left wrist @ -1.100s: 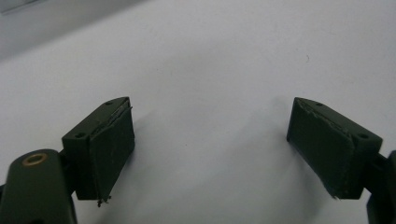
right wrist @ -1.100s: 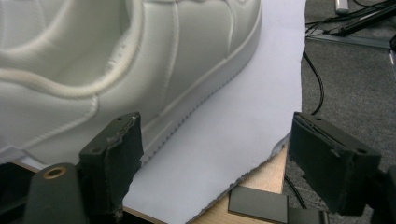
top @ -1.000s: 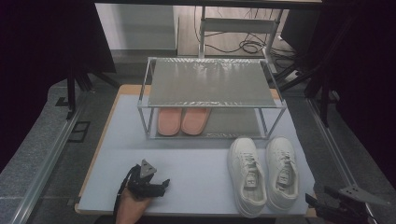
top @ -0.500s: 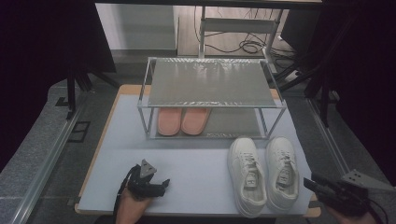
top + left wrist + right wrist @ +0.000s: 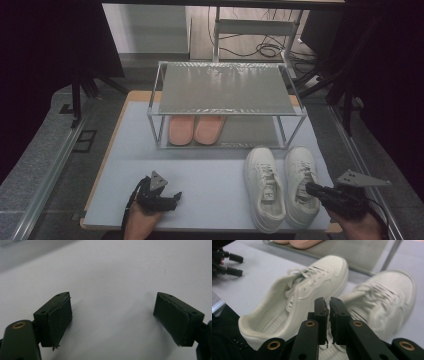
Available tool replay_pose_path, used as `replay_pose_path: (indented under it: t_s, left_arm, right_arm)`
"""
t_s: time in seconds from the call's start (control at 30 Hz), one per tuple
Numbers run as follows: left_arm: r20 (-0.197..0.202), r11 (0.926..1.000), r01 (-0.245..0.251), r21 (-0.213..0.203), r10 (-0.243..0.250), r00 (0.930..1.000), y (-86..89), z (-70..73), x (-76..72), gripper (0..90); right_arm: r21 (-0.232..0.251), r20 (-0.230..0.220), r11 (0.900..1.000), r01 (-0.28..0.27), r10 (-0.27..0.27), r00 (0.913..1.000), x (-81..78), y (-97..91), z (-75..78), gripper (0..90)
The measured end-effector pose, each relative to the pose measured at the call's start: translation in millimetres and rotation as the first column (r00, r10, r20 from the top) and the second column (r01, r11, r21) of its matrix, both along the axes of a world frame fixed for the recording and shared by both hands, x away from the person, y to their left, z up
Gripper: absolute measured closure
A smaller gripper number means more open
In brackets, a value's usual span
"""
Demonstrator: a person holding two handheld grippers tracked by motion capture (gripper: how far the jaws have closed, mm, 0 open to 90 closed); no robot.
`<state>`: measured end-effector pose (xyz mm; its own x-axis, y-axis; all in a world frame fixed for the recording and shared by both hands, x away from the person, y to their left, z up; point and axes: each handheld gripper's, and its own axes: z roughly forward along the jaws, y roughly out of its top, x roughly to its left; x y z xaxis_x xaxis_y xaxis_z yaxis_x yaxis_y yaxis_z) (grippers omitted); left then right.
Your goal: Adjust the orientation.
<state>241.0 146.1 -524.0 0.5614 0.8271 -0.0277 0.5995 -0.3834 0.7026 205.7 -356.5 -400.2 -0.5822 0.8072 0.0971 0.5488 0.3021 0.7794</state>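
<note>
The two white sneakers (image 5: pixel 282 187) stand side by side on the worktop (image 5: pixel 210 170) at about four o'clock, toes toward the rack (image 5: pixel 225 97) just behind them, as though lined up to go on a shelf. The rack's lower shelf already has a pair of pink slippers (image 5: pixel 196 129) tucked to its left half, toes outward, so the space to their right stands free, straight ahead of the sneakers. The right claw (image 5: pixel 309 189) hangs over the heel end of the right sneaker (image 5: pixel 301 180), jaws just drawn nearly together with nothing between them; I'd guess it is narrowed to slip into the shoe's opening or pinch its collar. The left claw (image 5: pixel 175 197) rests low at seven o'clock, jaws wide over bare worktop, well apart from the shoes, seemingly kept out of the way.
</note>
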Motion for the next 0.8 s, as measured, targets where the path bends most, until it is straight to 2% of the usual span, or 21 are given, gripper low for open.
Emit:
replay_pose_path:
  t_s: [0.23,0.53,0.8]
  left_arm:
    - [0.001,1.0,0.0,0.001,0.0,1.0,0.0,0.0,0.0,15.1]
    - [0.001,1.0,0.0,0.001,0.0,1.0,0.0,0.0,-0.1,15.1]
    - [0.0,1.0,-0.001,-0.001,0.001,1.0,0.1,0.0,0.1,15.1]
  right_arm:
    - [-0.079,-0.02,0.9967,-0.022,0.021,0.9996,11.6,24.7,-2.1,88.8]
    - [-0.126,-0.06,0.9918,-0.023,0.015,0.9981,26.0,39.5,-9.7,89.8]
    - [-0.161,-0.123,0.9865,-0.028,0.008,0.9923,40.7,50.4,-20.0,89.7]
